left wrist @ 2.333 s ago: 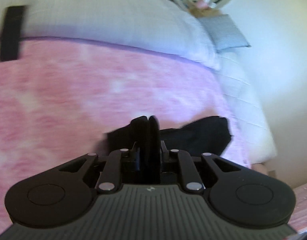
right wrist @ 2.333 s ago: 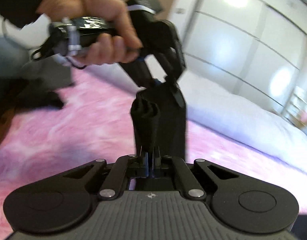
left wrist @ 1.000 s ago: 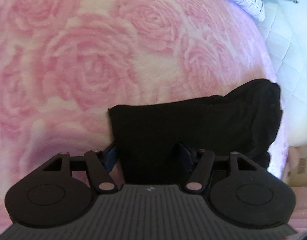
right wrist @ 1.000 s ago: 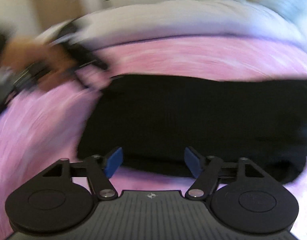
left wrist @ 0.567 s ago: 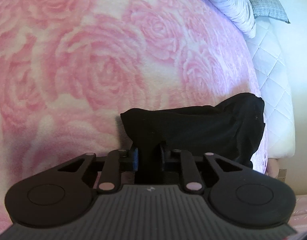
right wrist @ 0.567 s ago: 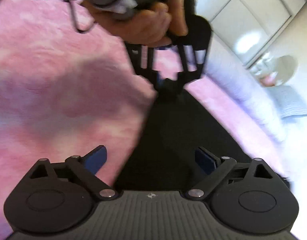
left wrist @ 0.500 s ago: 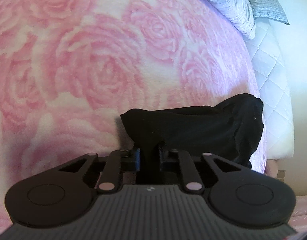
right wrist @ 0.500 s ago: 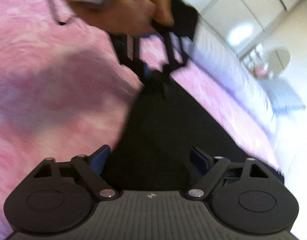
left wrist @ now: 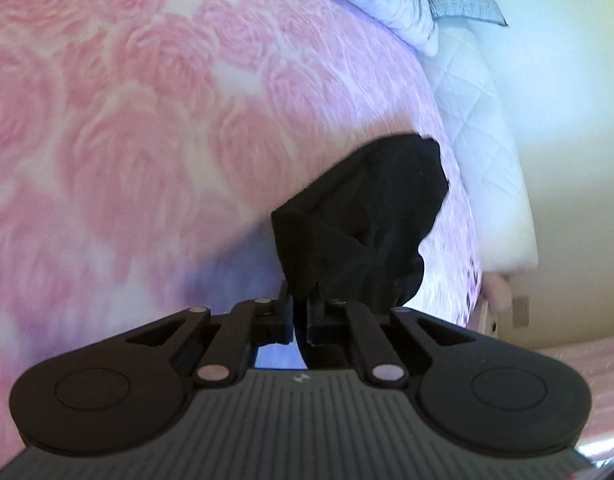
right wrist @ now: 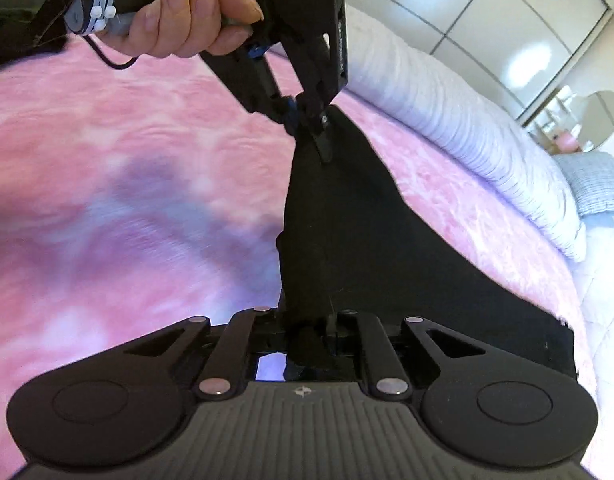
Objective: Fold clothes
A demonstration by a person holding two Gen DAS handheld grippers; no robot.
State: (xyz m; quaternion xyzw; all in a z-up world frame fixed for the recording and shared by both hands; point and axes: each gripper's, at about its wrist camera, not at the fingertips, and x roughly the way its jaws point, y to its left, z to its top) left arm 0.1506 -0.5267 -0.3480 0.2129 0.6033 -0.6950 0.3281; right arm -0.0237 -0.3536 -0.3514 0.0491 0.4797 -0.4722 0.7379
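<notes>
- Since 0.5 s ago the black garment (right wrist: pixel 347 224) has come up off the pink rose blanket (left wrist: pixel 119 128); the right gripper (right wrist: pixel 309 320), wide open over the cloth then, is now closed on it.
- Garment, right wrist view: stretched as a dark band from 6 o'clock up to about 12 o'clock, between the two grippers; its remainder spreads toward 4 o'clock and lies on the blanket.
- Garment, left wrist view (left wrist: pixel 367 220): bunched, hanging forward of the fingers toward 1 o'clock, with a shadow on the blanket below at about 8 o'clock.
- Left gripper (left wrist: pixel 301 312): jaws narrow, clamped on an edge of the cloth. In the right wrist view the same tool (right wrist: pixel 307 116) pinches the far end of the band, held by a person's hand (right wrist: pixel 183 20) at 11 o'clock.
- Right gripper: jaws narrow, a fold of the cloth caught between them.
- Blanket covers the bed in both views.
- Striped white pillow (right wrist: pixel 467 136) along the blanket's edge at 2 o'clock; grey pillow (right wrist: pixel 595 184) beside it at 3 o'clock.
- White wardrobe doors (right wrist: pixel 487 12) beyond, at 1 o'clock.
</notes>
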